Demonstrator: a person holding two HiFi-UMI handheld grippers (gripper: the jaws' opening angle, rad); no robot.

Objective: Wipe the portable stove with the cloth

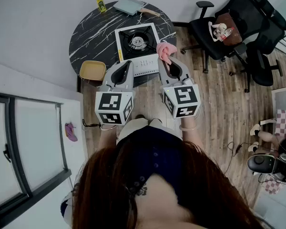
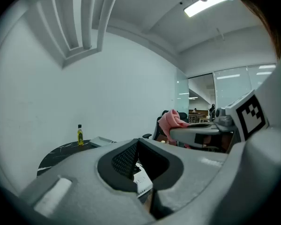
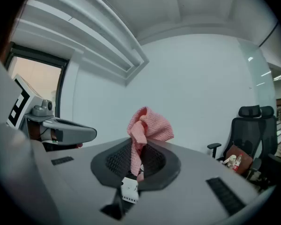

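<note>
The white portable stove (image 1: 137, 44) with its black burner sits on the round black marble table (image 1: 90, 37). A pink knitted cloth (image 1: 165, 51) hangs bunched from my right gripper (image 1: 166, 61), which is shut on it just off the stove's right front corner. In the right gripper view the cloth (image 3: 150, 125) sticks up from between the jaws of the right gripper (image 3: 138, 151). My left gripper (image 1: 127, 62) is held at the stove's front left, shut and holding nothing. In the left gripper view, a bit of the stove (image 2: 143, 184) shows below the jaws of the left gripper (image 2: 136, 144).
A small yellow oil bottle (image 1: 100, 2) and a grey-green pan with a wooden handle (image 1: 129, 5) stand at the table's far edge. A yellow stool (image 1: 92, 71) is by the table's left front. A black office chair (image 1: 238, 27) with items on it stands to the right.
</note>
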